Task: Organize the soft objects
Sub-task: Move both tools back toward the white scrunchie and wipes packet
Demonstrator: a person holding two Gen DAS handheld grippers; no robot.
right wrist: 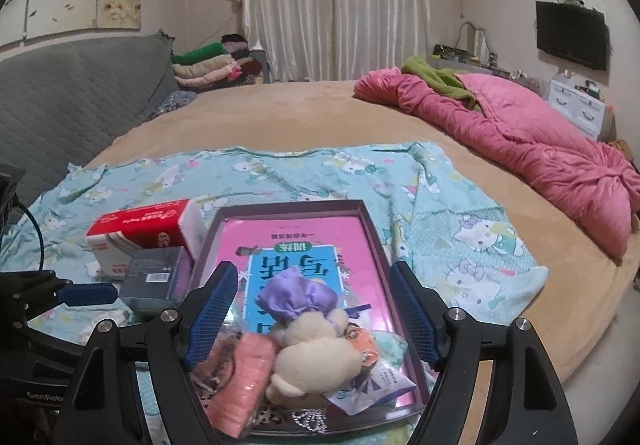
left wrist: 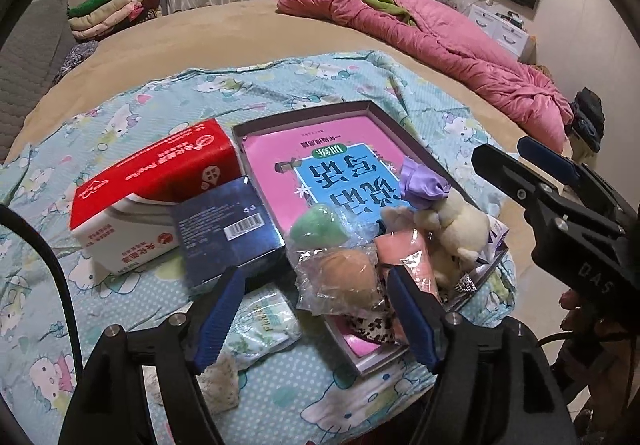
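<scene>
The left gripper [left wrist: 316,319] hung with jaws wide and empty above the bagged sponges [left wrist: 340,269], lying just ahead between them. The right gripper [right wrist: 310,311], equally wide and empty, hung over the cream plush toy [right wrist: 316,353] in the tray [right wrist: 288,205].

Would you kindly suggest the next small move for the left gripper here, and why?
Probably lower the open left gripper onto the small white-and-green soft packet lying on the blue cartoon-print sheet outside the shallow grey tray. The jaws hold nothing, and the other soft items already lie in the tray.
</scene>
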